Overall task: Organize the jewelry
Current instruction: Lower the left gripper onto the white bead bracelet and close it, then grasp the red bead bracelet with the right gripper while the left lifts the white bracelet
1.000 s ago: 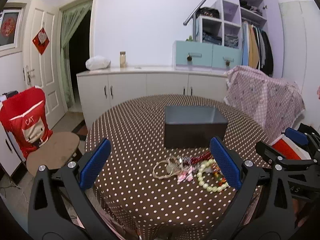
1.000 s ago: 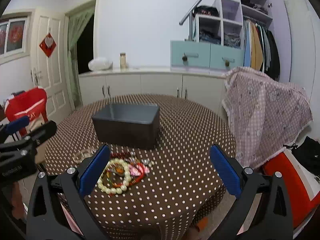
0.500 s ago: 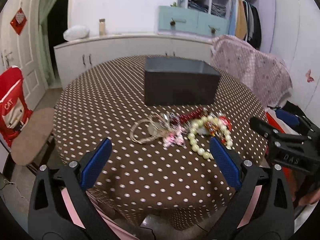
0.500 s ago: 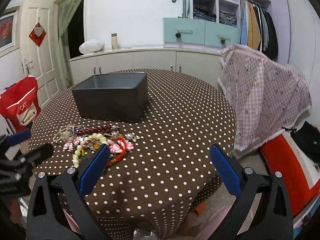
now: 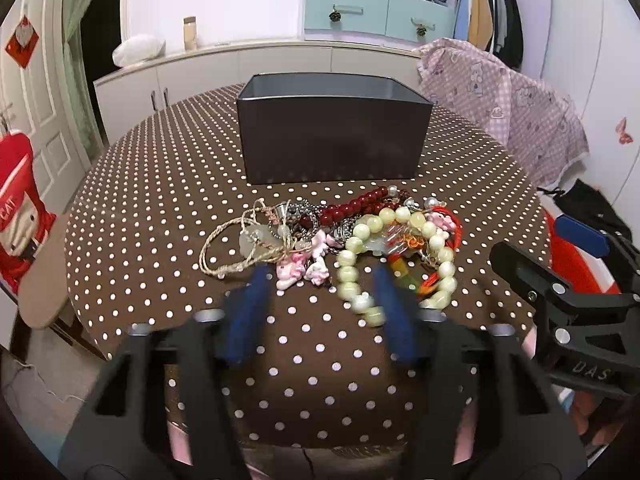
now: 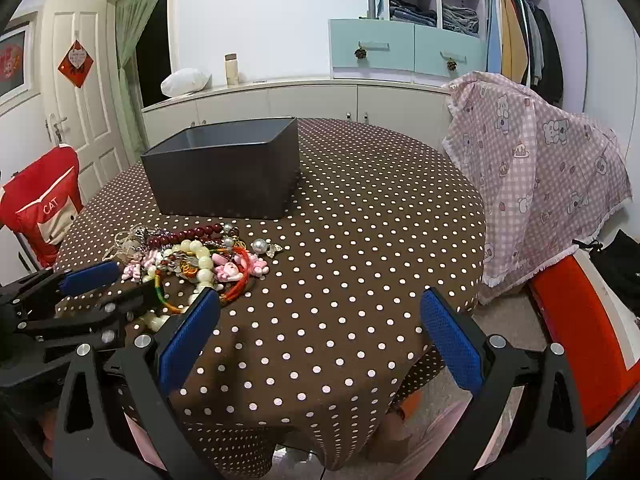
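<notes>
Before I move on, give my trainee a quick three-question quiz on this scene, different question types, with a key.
1. True or false: the box already holds some of the jewelry.
2. Multiple choice: the pale bead bracelet lies A) in the box, B) on the right side of the pile as the left wrist view shows it, C) on the red chair.
3. Fill in: the left gripper is open near the pile, while the right gripper is open over the bare ____.

Key: 1. False as far as the views show: the pile lies on the tablecloth in front of the box. 2. B. 3. tablecloth.
</notes>
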Motion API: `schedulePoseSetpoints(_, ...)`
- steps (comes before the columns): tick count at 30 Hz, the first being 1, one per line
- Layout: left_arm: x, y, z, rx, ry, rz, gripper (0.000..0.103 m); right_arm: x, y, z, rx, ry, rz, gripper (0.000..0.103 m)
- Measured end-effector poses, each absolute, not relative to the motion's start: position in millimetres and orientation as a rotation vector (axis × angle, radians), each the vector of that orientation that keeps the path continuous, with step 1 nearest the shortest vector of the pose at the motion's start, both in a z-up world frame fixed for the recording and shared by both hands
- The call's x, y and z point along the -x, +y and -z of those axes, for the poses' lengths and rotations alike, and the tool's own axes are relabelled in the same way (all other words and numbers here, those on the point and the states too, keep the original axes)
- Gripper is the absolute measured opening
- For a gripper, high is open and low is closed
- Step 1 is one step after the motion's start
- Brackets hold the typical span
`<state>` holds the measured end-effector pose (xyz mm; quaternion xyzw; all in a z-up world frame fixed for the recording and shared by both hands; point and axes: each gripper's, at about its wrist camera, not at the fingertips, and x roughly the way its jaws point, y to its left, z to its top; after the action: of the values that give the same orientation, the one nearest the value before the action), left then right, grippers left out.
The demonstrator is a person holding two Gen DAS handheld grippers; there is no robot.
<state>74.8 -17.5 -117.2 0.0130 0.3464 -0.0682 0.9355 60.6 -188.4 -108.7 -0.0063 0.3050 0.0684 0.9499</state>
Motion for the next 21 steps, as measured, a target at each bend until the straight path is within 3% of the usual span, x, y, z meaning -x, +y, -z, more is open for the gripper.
schedulePoseSetpoints(3, -75.2, -19.6, 118.0, -0.061, 0.683, 0.132, 0.03, -62.1, -190.9, 109.4, 0.003, 0.624, -0.14, 0.096)
schedulePoseSetpoints(5, -72.4, -13.9, 116.2, -0.04, 0.675, 0.151, 0.017, -61.9, -192.6, 109.0, -0.001, 0.623, -0.142, 0.096)
schedulePoseSetpoints(21, -56.2, 11.4, 95.8, 0.028, 0.639, 0.243, 0.017, -62.2, -191.7, 87.5, -0.006, 0.579, -0.153, 0.096)
